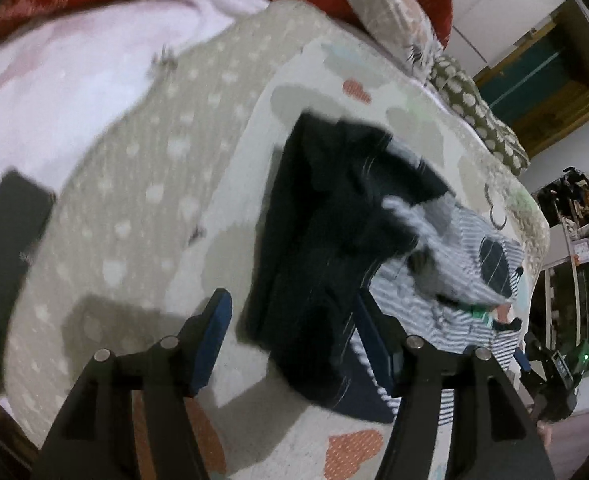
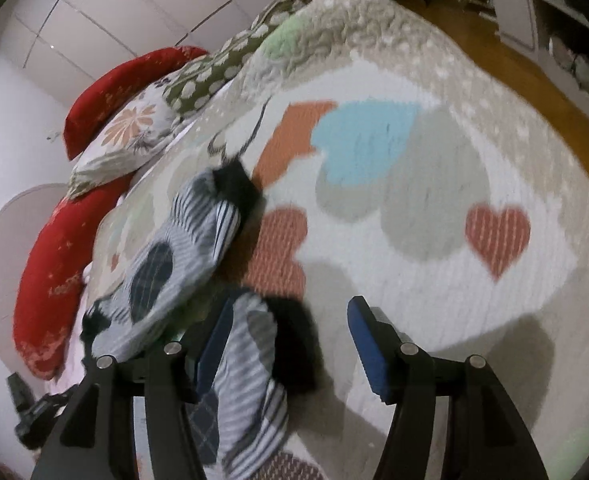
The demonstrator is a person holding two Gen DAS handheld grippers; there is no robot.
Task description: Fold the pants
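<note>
Grey-and-white striped pants (image 2: 198, 248) with dark oval patches and black fuzzy cuffs lie crumpled on the heart-patterned quilt (image 2: 434, 200). In the left wrist view the striped pants (image 1: 466, 264) spread out to the right of a dark folded garment (image 1: 318, 232). My left gripper (image 1: 294, 320) is open above the near end of that dark garment, and its blue pads touch nothing. My right gripper (image 2: 290, 320) is open too. A striped leg with a black cuff lies beneath and beside its left finger (image 2: 214, 340). No cloth is pinched.
Red pillows (image 2: 54, 272), a floral pillow (image 2: 130, 132) and a green dotted one (image 2: 214, 72) line the head of the bed. A dark flat object (image 1: 10, 240) lies on the pale sheet at left. The bed edge drops to a wooden floor (image 2: 514, 56).
</note>
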